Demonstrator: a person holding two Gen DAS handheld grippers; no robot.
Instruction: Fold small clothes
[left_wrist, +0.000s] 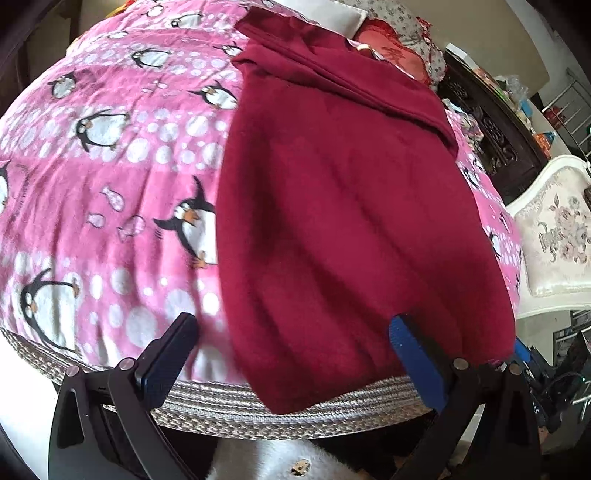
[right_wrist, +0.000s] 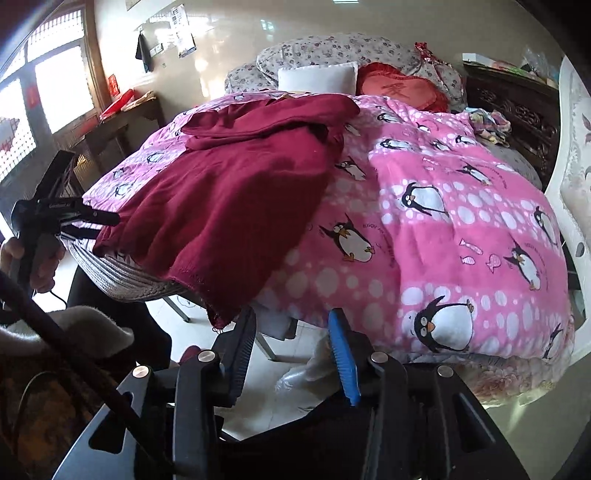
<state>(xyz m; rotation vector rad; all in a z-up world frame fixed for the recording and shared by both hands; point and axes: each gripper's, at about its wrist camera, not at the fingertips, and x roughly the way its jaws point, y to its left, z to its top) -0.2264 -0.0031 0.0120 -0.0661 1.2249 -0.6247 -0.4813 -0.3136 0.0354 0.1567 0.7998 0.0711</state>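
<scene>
The dark red garment (left_wrist: 354, 206) lies flat on the penguin blanket (left_wrist: 110, 177), long axis running away from me, its near hem hanging over the bed's edge. My left gripper (left_wrist: 295, 332) sits at that hem, jaws wide, holding nothing. My right gripper (right_wrist: 291, 343) hangs just off the hem's other corner, jaws parted, also holding nothing.
</scene>
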